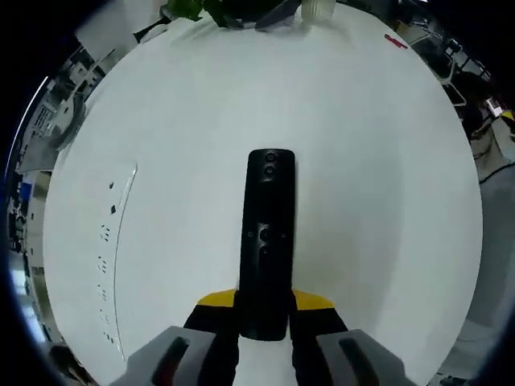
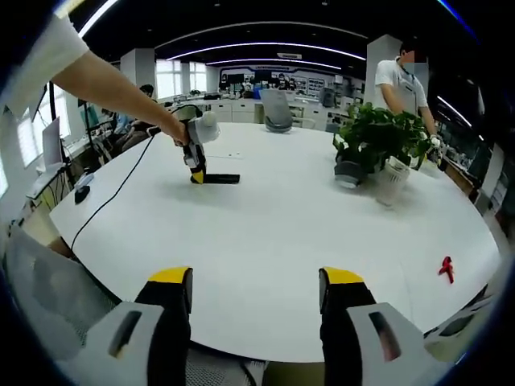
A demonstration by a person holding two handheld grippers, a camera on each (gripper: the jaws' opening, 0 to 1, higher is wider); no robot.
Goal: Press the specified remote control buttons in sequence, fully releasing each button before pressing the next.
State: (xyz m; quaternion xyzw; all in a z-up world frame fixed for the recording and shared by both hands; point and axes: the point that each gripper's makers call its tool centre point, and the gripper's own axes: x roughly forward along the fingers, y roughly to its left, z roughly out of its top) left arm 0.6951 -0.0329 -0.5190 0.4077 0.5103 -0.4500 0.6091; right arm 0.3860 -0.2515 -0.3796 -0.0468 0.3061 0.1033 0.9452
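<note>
A long black remote control (image 1: 267, 241) lies on the white round table (image 1: 362, 161) with its buttons facing up. My left gripper (image 1: 265, 318) is shut on the remote's near end, its yellow-tipped fingers (image 1: 216, 301) pressing both sides. From the right gripper view the same remote (image 2: 221, 178) lies far across the table, with the left gripper (image 2: 195, 165) standing over its end in a person's hand. My right gripper (image 2: 256, 291) hovers above the near table edge, open, with nothing between its fingers.
A potted green plant (image 2: 378, 137) and a white cup (image 2: 392, 175) stand at the table's far right. A small red object (image 2: 446, 268) lies near the right edge. A cable (image 2: 113, 197) trails off the left side. A person stands behind the plant.
</note>
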